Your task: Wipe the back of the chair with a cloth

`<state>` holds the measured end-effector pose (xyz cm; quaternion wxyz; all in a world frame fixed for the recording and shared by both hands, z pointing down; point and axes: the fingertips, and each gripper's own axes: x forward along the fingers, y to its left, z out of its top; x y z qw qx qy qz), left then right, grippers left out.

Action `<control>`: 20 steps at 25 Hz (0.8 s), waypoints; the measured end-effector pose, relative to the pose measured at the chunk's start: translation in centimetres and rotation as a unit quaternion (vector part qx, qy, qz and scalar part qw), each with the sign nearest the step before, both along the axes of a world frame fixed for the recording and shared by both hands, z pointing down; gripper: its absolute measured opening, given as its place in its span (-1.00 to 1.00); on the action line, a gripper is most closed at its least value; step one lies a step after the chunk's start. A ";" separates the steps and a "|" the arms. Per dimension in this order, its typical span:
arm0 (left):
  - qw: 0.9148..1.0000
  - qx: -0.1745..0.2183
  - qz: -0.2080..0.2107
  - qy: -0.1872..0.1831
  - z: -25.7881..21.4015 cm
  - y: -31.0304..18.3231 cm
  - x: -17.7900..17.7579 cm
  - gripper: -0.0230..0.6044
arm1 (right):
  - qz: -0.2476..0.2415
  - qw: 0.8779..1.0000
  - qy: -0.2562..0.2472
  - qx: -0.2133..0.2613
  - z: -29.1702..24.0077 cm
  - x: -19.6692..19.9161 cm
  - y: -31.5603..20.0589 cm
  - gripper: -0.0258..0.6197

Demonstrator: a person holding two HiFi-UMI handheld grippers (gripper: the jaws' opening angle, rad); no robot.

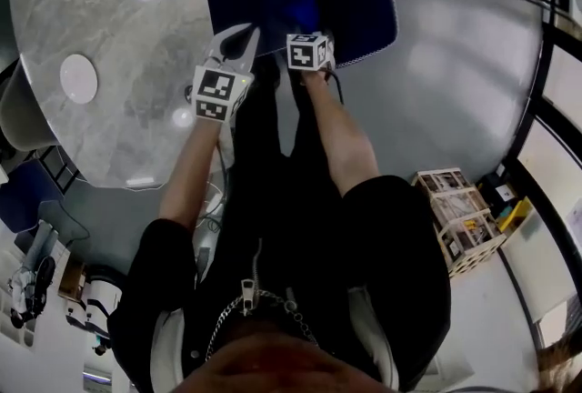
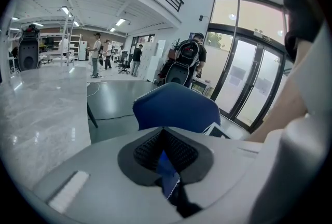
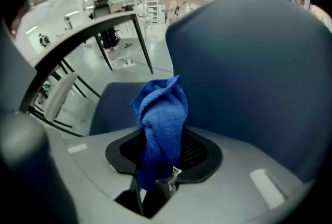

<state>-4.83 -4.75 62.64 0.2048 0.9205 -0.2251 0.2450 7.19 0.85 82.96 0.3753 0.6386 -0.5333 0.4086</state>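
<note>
One blue cloth (image 3: 161, 119) stands bunched and twisted between the jaws of the right gripper (image 3: 165, 151), which are clamped on its lower end. Its weave is fine and nubbly, its top folded to a point. It rises just beside the chair (image 3: 259, 72); whether it touches the backrest cannot be told. The backrest is dark blue fabric with a rounded outline and fills the right of the right gripper view.

In the left gripper view, the left gripper (image 2: 165, 148) has its jaws drawn nearly together. A thin blue sliver shows in the slit, and what it is cannot be made out. This gripper hangs close to the right one, over the chair's near edge.

A grey marble table (image 1: 109, 9) with a curved rim lies to the person's left, its edge next to the chair, and a white disc (image 1: 78, 78) rests on it. To the right, smooth grey floor (image 1: 455, 91) lies open as far as a wooden crate (image 1: 457, 216). Tall glass doors (image 2: 244, 83) close the room beyond the chair, and people (image 2: 96, 54) stand far off.
</note>
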 end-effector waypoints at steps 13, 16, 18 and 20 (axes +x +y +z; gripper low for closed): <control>0.996 0.033 -0.077 -0.017 -6.6 4.1 -0.3 -0.89 | -0.087 0.969 -0.090 0.212 -19.6 -1.2 -1.4 -0.45; 0.995 0.053 -0.075 -0.032 -7.5 6.7 -0.3 -0.89 | -0.112 0.957 -0.114 0.242 -24.0 -1.5 0.4 -0.45; 0.994 0.075 -0.072 -0.042 -8.4 8.5 -0.3 -0.89 | -0.114 0.949 -0.138 0.260 -26.8 -1.4 2.2 -0.45; 0.993 0.083 -0.079 -0.036 -9.7 10.3 0.0 -0.89 | -0.121 0.941 -0.148 0.278 -29.5 -0.8 4.1 -0.45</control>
